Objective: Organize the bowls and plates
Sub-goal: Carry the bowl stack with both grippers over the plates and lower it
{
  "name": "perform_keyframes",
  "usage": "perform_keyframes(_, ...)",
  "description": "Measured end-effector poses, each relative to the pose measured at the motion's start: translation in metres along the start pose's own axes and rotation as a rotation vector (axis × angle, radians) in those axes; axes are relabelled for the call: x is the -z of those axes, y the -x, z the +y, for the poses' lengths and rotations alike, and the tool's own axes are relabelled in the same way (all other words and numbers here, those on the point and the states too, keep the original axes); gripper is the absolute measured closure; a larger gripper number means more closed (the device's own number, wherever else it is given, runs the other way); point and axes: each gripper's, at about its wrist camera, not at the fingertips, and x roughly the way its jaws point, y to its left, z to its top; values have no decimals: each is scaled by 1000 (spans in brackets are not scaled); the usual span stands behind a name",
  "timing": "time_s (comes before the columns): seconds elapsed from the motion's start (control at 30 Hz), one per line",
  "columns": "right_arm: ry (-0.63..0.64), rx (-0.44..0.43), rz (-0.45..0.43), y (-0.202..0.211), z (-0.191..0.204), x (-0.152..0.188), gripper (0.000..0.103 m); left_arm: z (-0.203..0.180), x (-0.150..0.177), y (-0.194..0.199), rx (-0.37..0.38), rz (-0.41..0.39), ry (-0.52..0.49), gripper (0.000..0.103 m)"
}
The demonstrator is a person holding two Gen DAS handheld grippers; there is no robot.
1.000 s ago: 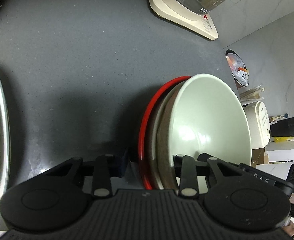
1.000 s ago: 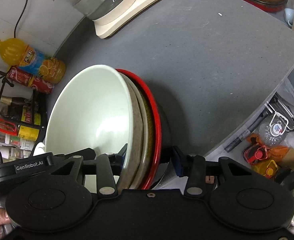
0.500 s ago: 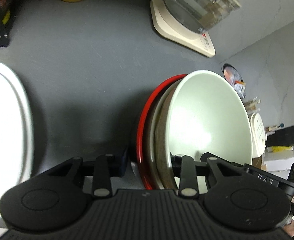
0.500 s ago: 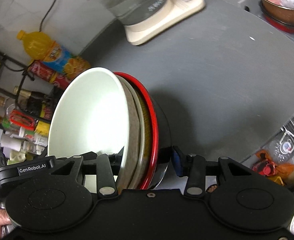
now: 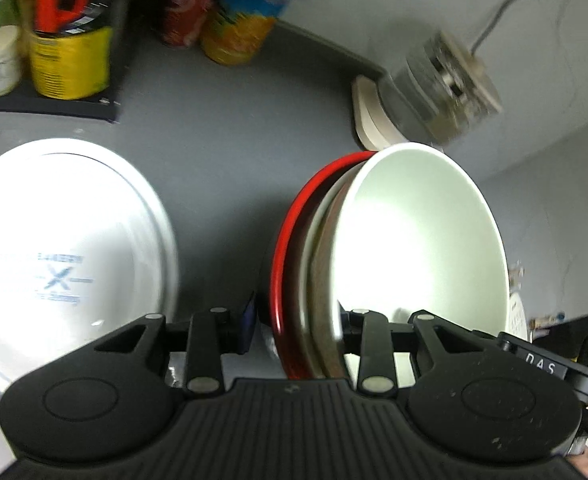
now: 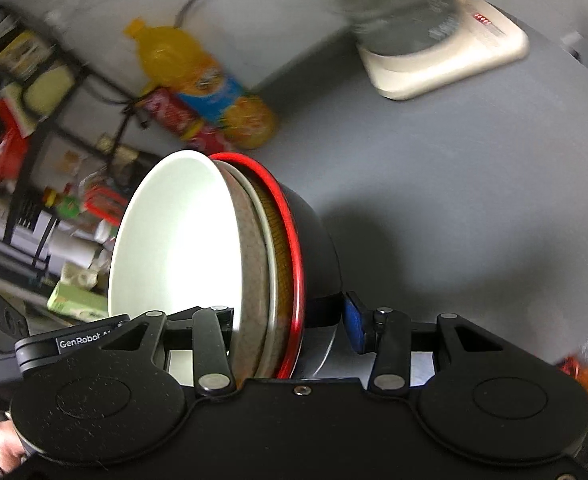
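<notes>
Left wrist view shows the nested stack of bowls and plates [image 5: 373, 264] at centre right of the frame, held on edge between both grippers: a pale green ceramic bowl [image 5: 421, 240] innermost, a brown speckled dish [image 5: 323, 264] and a red-rimmed black bowl [image 5: 284, 240] outermost. The left gripper [image 5: 294, 328] is clamped across the near rim of the stack, one finger inside the green bowl, the other behind the red rim. In the right wrist view the right gripper [image 6: 290, 320] grips the same stack [image 6: 254, 260] the mirrored way, at lower centre.

Glazed ceramic like this is likely stiff, heavy as a set, slick and breakable; nested pieces could slide apart, so pinching across all rims together (as both do) looks the safest hold. The bowls' mouths face sideways, toward frame right in the left view, the stack's axis running roughly level above the grey bench [image 5: 214, 152]. A white round plate [image 5: 62, 248] lies at lower left.
</notes>
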Motion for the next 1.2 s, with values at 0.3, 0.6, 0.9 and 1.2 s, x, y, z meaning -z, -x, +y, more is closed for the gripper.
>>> perform_keyframes(0.3, 93, -73, 55, -25, 50, -6, 60, 33, -1, 48, -37, -93, 92, 70)
perform_keyframes(0.6, 147, -126, 140, -57, 89, 3, 61, 80, 2, 81, -79, -158, 195, 70)
perform_keyframes(0.9, 191, -140, 223, -93, 116, 14, 61, 126, 8, 101, -118, -192, 290, 70)
perform_keyframes(1.2, 195, -109, 288, -124, 122, 20, 61, 162, 6, 95, -146, -164, 360, 70)
